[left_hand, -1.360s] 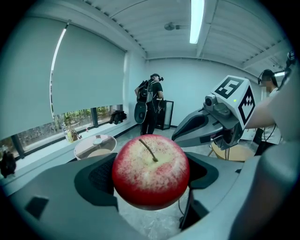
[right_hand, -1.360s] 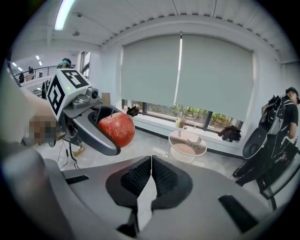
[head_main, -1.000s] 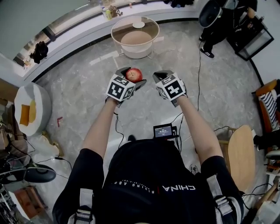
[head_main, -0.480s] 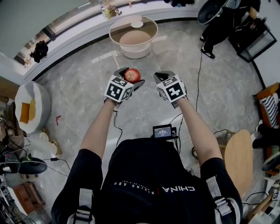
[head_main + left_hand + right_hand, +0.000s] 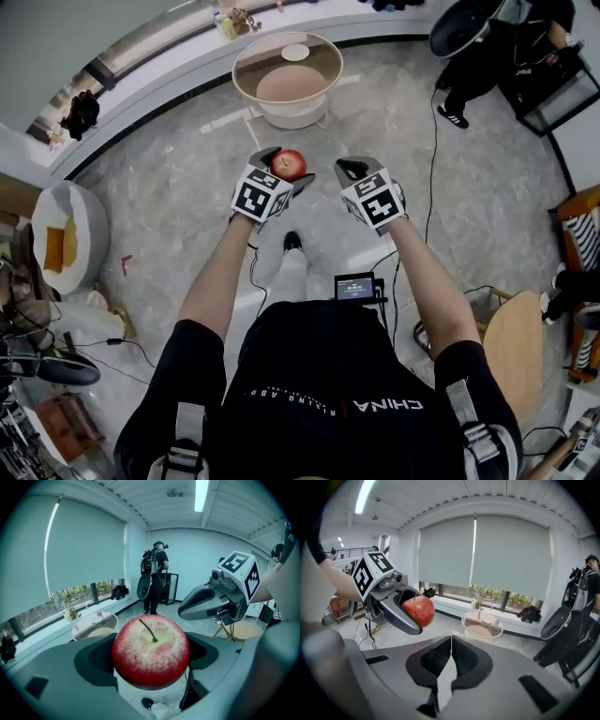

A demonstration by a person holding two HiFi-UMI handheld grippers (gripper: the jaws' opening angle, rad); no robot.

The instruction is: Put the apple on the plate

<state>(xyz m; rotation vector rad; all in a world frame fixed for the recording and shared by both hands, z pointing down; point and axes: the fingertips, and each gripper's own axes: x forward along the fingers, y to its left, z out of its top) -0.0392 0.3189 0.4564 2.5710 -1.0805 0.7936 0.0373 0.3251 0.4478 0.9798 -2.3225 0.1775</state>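
Note:
A red apple (image 5: 151, 651) with its stem up sits between the jaws of my left gripper (image 5: 284, 167), which is shut on it in mid-air over the floor. My right gripper (image 5: 451, 657) hangs beside it on the right, its ribbed pads pressed together with nothing between them. Ahead stands a round glass-topped table (image 5: 246, 58); a small white plate (image 5: 295, 52) lies on its top. In the right gripper view the apple (image 5: 418, 611) shows at the left and the table (image 5: 482, 626) farther off under the window.
A person in black with a backpack (image 5: 473, 61) stands at the far right by a dark frame (image 5: 548, 89). A grey pouf with an orange cushion (image 5: 61, 239) is at the left, a round wooden seat (image 5: 516, 337) at the right. Cables trail over the marble floor.
The apple stays clamped in the left gripper. Both grippers have shifted slightly right in the view, and my shoe and leg now show on the floor below them.

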